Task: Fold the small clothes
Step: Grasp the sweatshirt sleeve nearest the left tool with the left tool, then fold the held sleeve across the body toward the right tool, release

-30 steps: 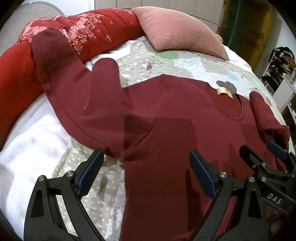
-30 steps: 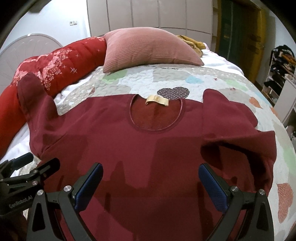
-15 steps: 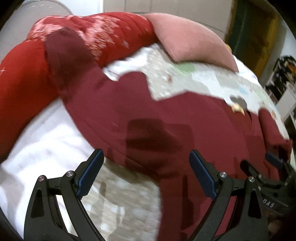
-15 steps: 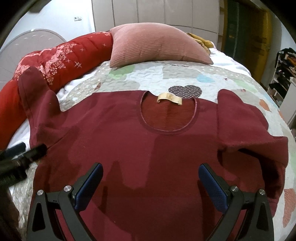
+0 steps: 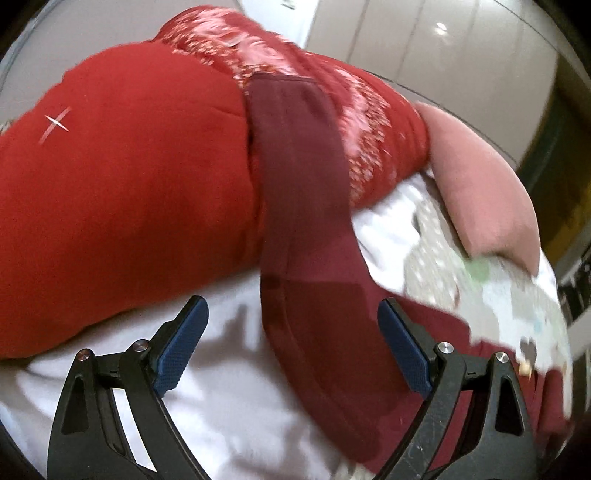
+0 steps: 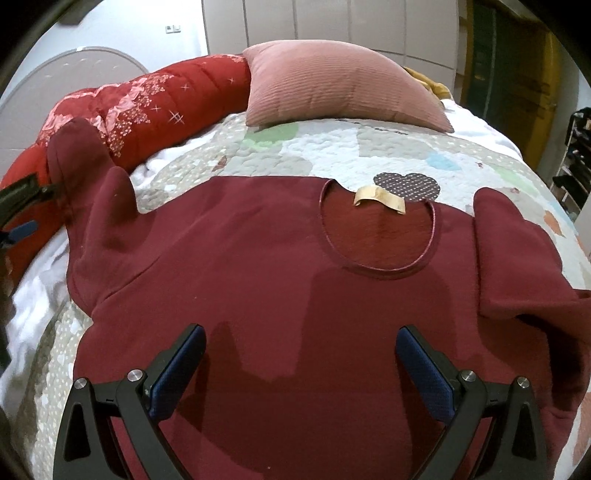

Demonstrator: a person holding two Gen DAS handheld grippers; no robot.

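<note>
Sleeve-folding comes first: my left tongs (image 5: pixel 291 347) gape over the maroon sweatshirt's (image 6: pixel 295 295) left sleeve (image 5: pixel 299 177). Right tongs (image 6: pixel 301 369) hover open, empty. Next I'd pinch the cuff and carry it inward.

bed: patchwork quilt (image 6: pixel 369 155) | pink pillow (image 6: pixel 332 85) | red bolster (image 6: pixel 147 99) | pale wardrobe doors (image 6: pixel 332 22)

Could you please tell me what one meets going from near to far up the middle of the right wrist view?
Right gripper → maroon sweater → tan neck label → heart patch on the quilt → pink pillow → cupboard doors.
</note>
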